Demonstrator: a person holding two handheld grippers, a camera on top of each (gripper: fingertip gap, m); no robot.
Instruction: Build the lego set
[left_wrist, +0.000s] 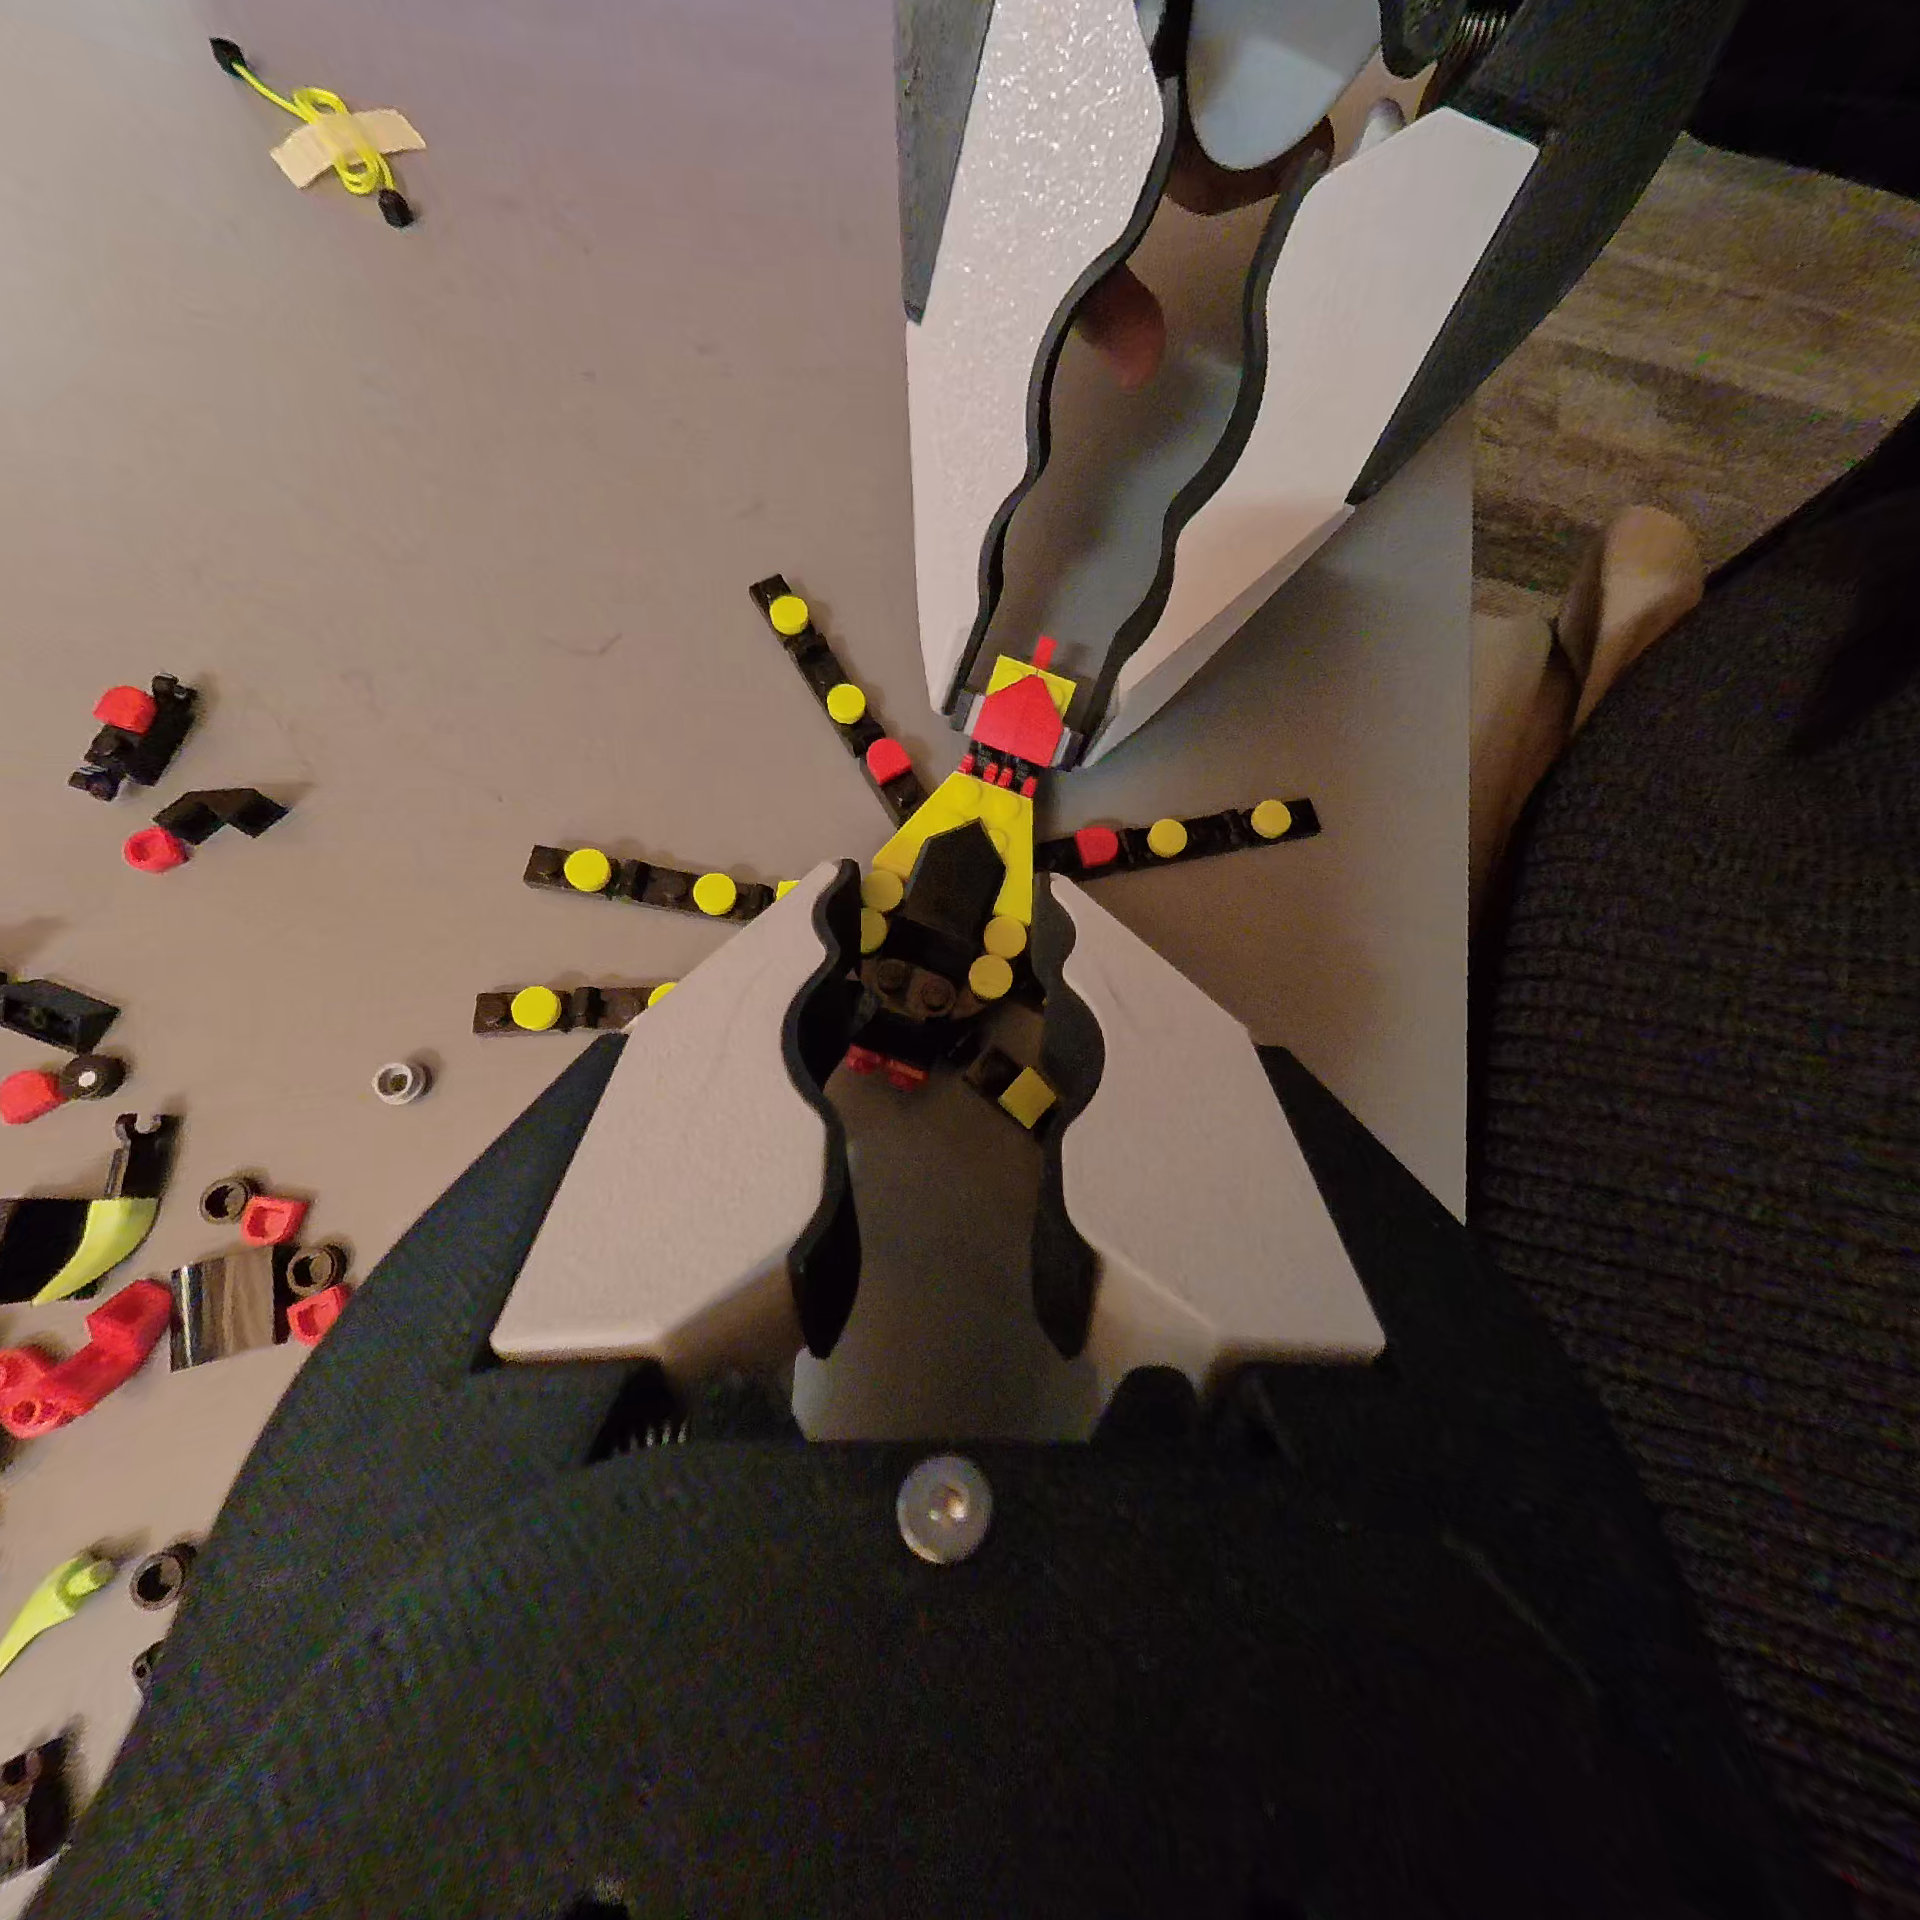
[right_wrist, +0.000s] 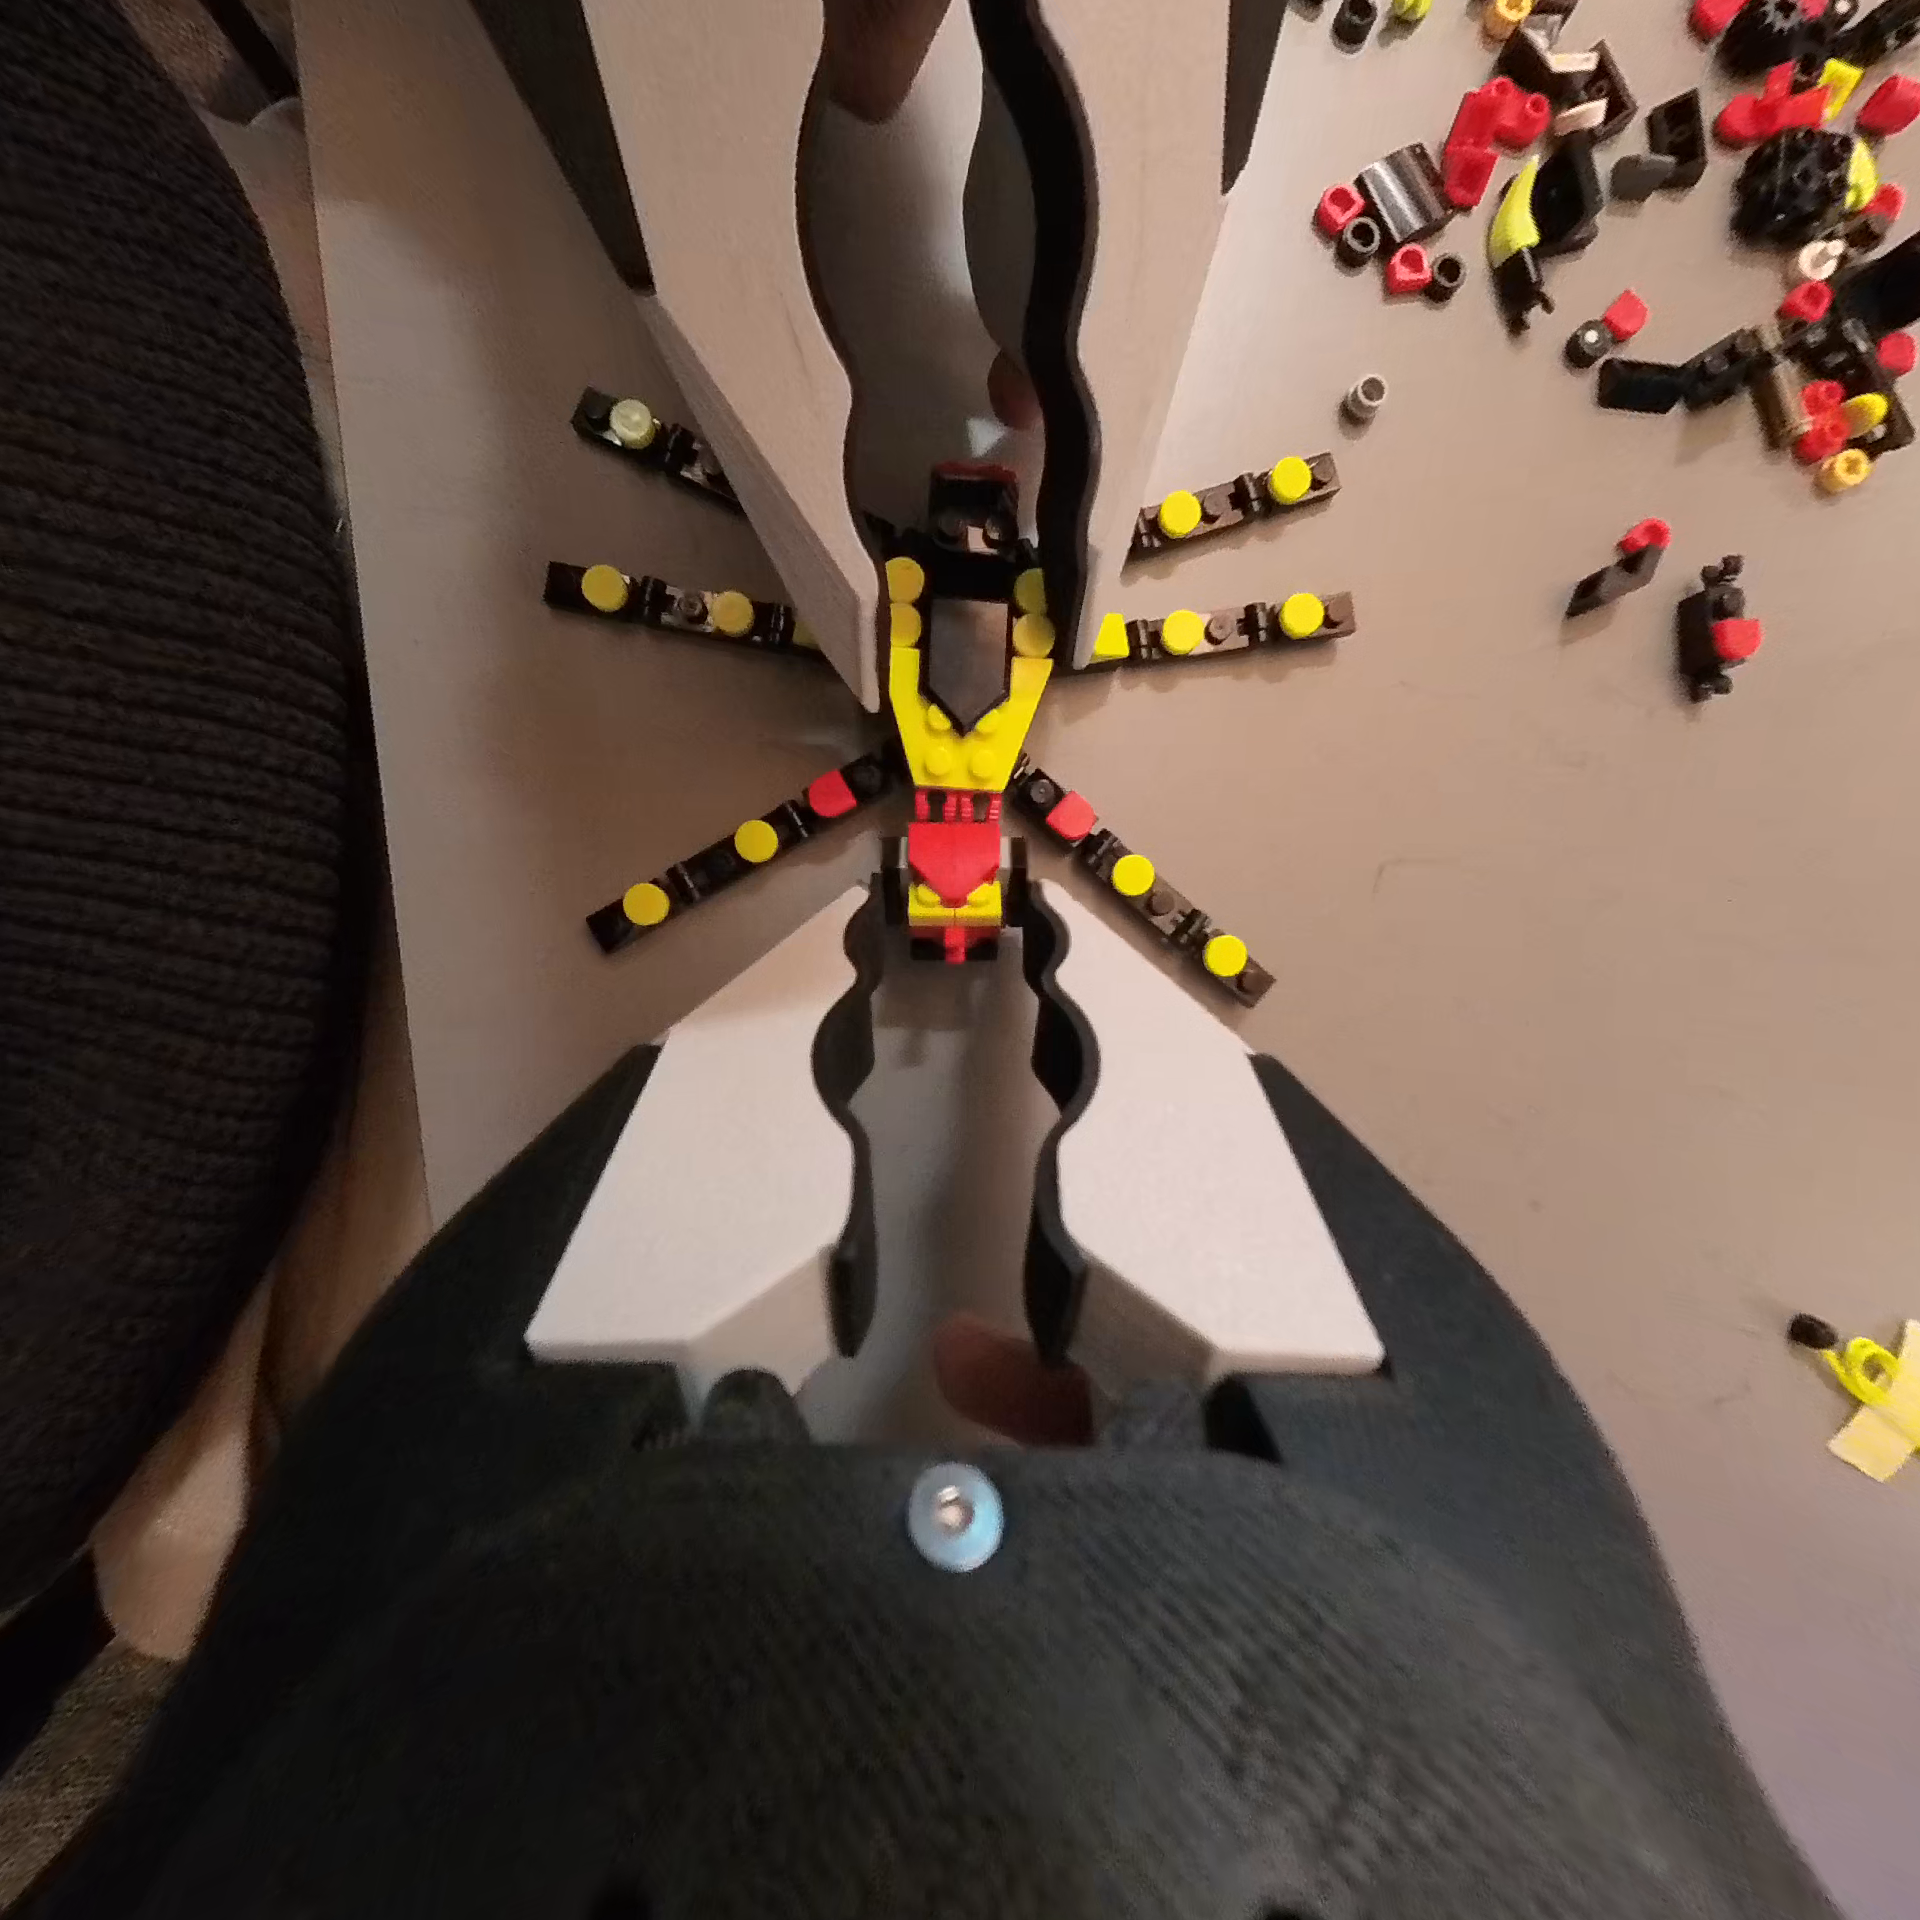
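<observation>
A lego spider (left_wrist: 956, 831) lies on the grey table (left_wrist: 520, 416), with a yellow and black body, a red and yellow head (left_wrist: 1018, 717) and black legs (left_wrist: 644, 883) dotted with yellow round tiles. My left gripper (left_wrist: 940, 914) is shut on the spider's body from both sides. My right gripper (left_wrist: 1023, 717) faces it and is shut on the head. In the right wrist view the right gripper (right_wrist: 954, 894) grips the head (right_wrist: 951, 862), and the left gripper (right_wrist: 971, 644) flanks the body (right_wrist: 961, 748) from the top.
Loose red, black and lime pieces (left_wrist: 104, 1247) lie left of the spider; in the right wrist view they (right_wrist: 1662, 208) sit top right. A small grey round piece (left_wrist: 400, 1081) lies alone. A lime string with tape (left_wrist: 343, 145) lies far off. The table edge (left_wrist: 1470, 935) borders dark knit fabric (left_wrist: 1714, 1039). Only a small space, under 4 cm, lies between the two pairs of fingers.
</observation>
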